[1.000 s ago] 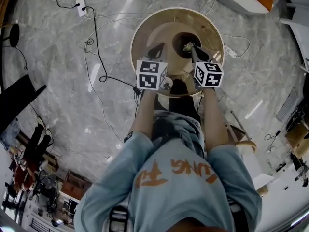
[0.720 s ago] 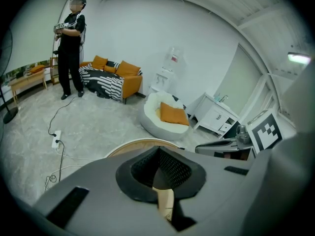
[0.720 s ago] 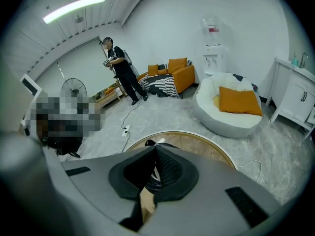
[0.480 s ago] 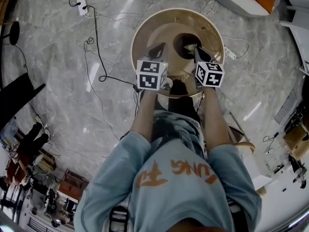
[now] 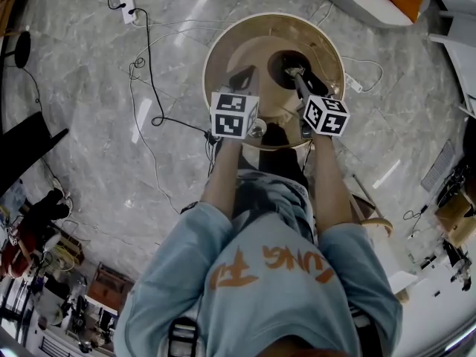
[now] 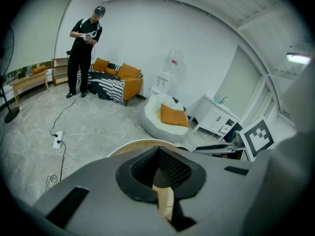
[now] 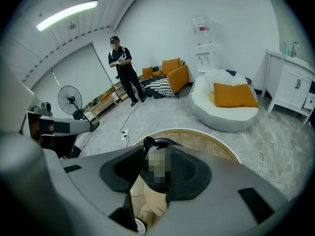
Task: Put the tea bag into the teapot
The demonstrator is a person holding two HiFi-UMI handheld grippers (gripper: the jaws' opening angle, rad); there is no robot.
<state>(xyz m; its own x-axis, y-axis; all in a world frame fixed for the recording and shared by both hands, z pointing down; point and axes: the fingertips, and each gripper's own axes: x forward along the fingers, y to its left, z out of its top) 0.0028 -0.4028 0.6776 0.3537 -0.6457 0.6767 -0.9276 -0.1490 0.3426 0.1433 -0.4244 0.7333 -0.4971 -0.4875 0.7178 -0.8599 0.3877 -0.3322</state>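
You stand over the round desk, which puts everything within reach of both arms; the dark teapot sits right of its middle with its mouth facing up, so a drop from above can go straight in; your right tool slants down with its tips right over that mouth, and I judge this to be the release step; its jaws have just been opening and now stand wide, with the teapot's rim showing in the gap at their far end in the right gripper view; a patch covers most of the space between the pads there, so I cannot tell whether anything is between them; your left tool hangs over bare desk near the teapot but apart from it, its tips together on nothing, parked so as not to crowd the drop; the tea bag I take to be the small pale speck at the right tool's tip, over the teapot's opening in the head view; it is too small to say whether it is free of the pads or already inside; check before you draw away, since a bag may cling to a pad.
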